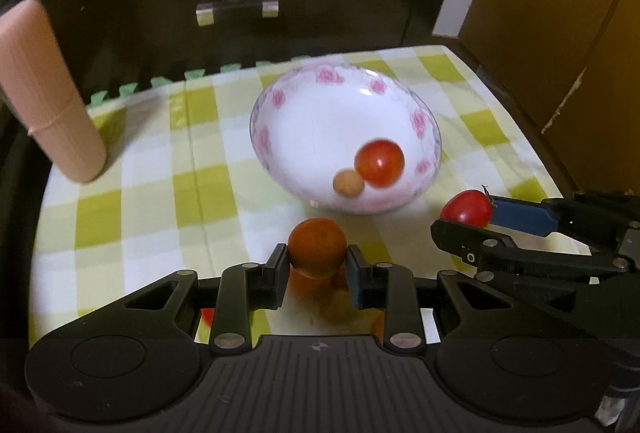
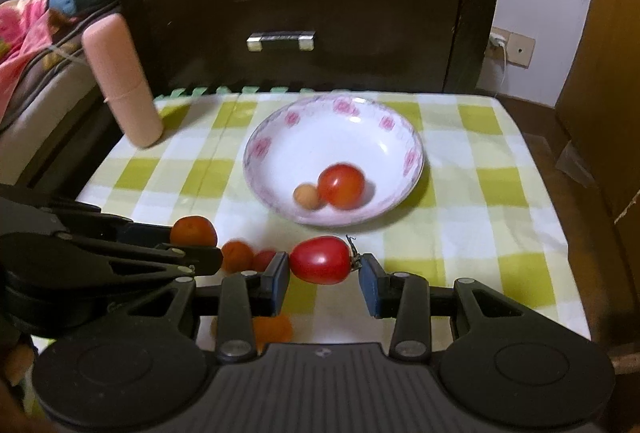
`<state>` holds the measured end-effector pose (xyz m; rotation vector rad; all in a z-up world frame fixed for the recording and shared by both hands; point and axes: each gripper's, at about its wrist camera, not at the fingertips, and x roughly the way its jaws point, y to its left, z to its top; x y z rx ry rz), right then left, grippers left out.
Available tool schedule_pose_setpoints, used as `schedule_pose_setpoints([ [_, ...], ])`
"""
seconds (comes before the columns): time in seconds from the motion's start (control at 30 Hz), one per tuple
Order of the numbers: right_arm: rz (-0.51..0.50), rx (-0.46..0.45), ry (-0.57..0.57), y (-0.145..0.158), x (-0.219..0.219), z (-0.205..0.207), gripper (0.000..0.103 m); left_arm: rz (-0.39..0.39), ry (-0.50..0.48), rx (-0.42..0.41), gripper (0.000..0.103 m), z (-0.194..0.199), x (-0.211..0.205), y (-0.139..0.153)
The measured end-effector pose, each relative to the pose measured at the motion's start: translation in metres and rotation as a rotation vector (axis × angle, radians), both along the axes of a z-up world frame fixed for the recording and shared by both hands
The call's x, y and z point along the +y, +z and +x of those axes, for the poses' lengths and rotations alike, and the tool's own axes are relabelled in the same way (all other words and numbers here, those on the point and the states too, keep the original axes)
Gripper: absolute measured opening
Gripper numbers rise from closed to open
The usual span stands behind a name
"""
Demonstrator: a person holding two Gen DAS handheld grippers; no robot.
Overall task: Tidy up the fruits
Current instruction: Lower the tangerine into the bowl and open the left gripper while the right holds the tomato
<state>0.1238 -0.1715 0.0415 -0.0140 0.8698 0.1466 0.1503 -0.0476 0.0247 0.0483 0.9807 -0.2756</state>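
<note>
In the left wrist view, the left gripper [image 1: 317,265] is pinching a small orange fruit [image 1: 317,247] between its two pads, carrying it above the checked tablecloth [image 1: 140,173] just short of the flowered bowl [image 1: 416,121]; inside the bowl a round tomato [image 1: 379,162] is sitting against a small tan fruit [image 1: 349,183] near the front wall. At the right edge the right gripper [image 1: 470,215] is coming in from the side, clamping a red oval tomato [image 1: 467,208] close to the bowl's rim, and a pink tube [image 1: 52,93] is standing at the far left of the cloth. In the right wrist view, the right gripper [image 2: 324,269] is squeezing the same oval tomato [image 2: 321,259] lengthwise, its stem end meeting the right pad, with the bowl [image 2: 280,129] lying straight ahead and holding the round tomato [image 2: 341,185] and tan fruit [image 2: 307,196]. The left gripper [image 2: 204,245] is reaching in from the left with the orange fruit [image 2: 193,231], and a few more small fruits [image 2: 237,255] are waiting on the cloth [image 2: 480,193] between and below the two grippers. Judging by this, the step in hand is carrying two fruits to the bowl together; the next move is calling for bringing each one over the rim, lowering it, and only then spreading the pads, keeping the two grippers from crowding each other and landing the fruits gently beside those already inside
</note>
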Motion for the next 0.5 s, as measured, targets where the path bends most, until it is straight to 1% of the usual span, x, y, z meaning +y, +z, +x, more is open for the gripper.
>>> schedule_pose_setpoints([
  [0.27, -0.014, -0.011, -0.018, -0.006, -0.007, 0.038, 0.037, 0.020, -0.002, -0.010, 0.036, 0.034, -0.011, -0.005],
  [0.5, -0.035, -0.022, -0.026, -0.014, -0.013, 0.065, 0.037, 0.038, -0.007, -0.013, 0.036, 0.054, -0.019, -0.014],
])
